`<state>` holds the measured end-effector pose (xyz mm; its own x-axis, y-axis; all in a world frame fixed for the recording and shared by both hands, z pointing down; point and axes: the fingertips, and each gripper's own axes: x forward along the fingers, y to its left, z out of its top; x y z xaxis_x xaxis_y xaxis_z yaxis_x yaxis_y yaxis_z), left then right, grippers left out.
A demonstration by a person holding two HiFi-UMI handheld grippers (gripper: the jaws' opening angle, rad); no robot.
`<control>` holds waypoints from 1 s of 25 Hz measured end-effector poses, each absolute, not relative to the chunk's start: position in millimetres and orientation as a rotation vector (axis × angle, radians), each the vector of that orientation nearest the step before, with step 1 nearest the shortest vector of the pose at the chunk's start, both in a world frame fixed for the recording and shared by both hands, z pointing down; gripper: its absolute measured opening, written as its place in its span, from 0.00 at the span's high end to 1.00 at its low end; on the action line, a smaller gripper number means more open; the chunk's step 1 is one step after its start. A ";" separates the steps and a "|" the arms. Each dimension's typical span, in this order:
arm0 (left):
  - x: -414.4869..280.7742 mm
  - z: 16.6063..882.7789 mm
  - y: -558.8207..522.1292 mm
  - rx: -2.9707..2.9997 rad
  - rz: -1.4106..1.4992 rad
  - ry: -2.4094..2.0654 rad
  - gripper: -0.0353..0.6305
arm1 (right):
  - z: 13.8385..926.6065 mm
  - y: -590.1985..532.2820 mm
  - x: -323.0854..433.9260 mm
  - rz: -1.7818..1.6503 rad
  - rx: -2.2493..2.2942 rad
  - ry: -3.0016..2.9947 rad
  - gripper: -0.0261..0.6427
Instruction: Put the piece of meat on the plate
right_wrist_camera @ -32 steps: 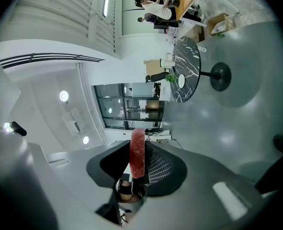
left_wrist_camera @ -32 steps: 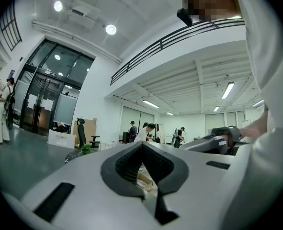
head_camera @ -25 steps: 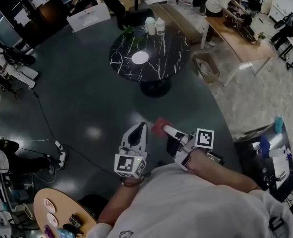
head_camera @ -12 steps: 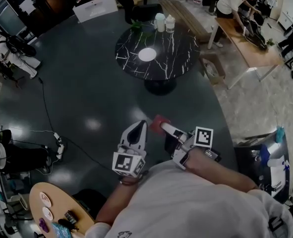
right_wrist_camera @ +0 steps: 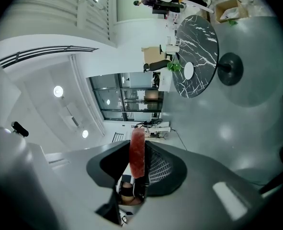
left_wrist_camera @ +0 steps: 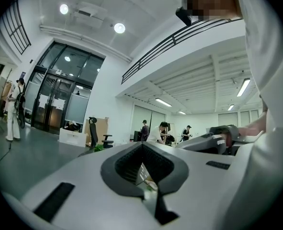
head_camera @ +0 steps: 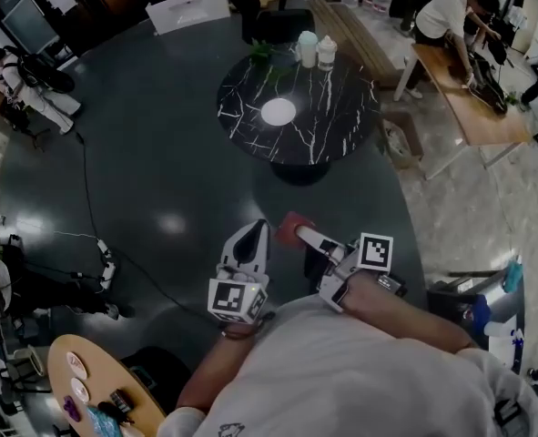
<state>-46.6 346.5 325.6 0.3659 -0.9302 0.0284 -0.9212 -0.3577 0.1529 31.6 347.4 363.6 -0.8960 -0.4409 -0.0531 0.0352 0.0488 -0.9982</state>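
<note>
In the head view my right gripper (head_camera: pixel 292 232) is shut on a red slab of meat (head_camera: pixel 294 227), held out level over the dark floor. The right gripper view shows the meat (right_wrist_camera: pixel 137 152) standing on edge between the jaws of my right gripper (right_wrist_camera: pixel 137 163). A white plate (head_camera: pixel 279 111) lies on a round black marble table (head_camera: pixel 328 126) some way ahead; the plate (right_wrist_camera: pixel 188 70) also shows in the right gripper view. My left gripper (head_camera: pixel 256 231) is beside the right one, shut and holding nothing (left_wrist_camera: pixel 143 153).
Two pale cups (head_camera: pixel 316 49) and a small green plant (head_camera: pixel 267 55) stand at the table's far edge. A cable (head_camera: pixel 91 209) and power strip (head_camera: pixel 106 268) lie on the floor at left. A round wooden table (head_camera: pixel 61 362) is at lower left. People work at desks (head_camera: pixel 473 89) at right.
The marble table and plate have come nearer and look larger as I walk toward them. Both grippers keep the same pose, the meat still clamped in the right one.
</note>
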 end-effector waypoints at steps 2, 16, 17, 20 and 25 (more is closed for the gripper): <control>-41.3 328.0 329.5 2.474 -0.088 -1.692 0.94 | 364.5 330.4 34.9 -1.917 -0.402 1.989 0.82; 13.3 322.9 230.1 2.427 -0.067 -1.738 0.94 | 359.0 224.5 93.5 -1.943 -0.360 1.997 0.82; 17.2 323.5 225.6 2.421 -0.071 -1.744 0.94 | 358.5 219.0 97.5 -1.943 -0.354 1.999 0.82; 27.1 328.3 214.4 2.404 -0.066 -1.740 0.94 | 356.6 205.7 107.1 -1.939 -0.344 1.995 0.82; 33.4 327.3 196.4 2.390 -0.071 -1.749 0.94 | 352.7 188.9 116.0 -1.930 -0.333 1.999 0.82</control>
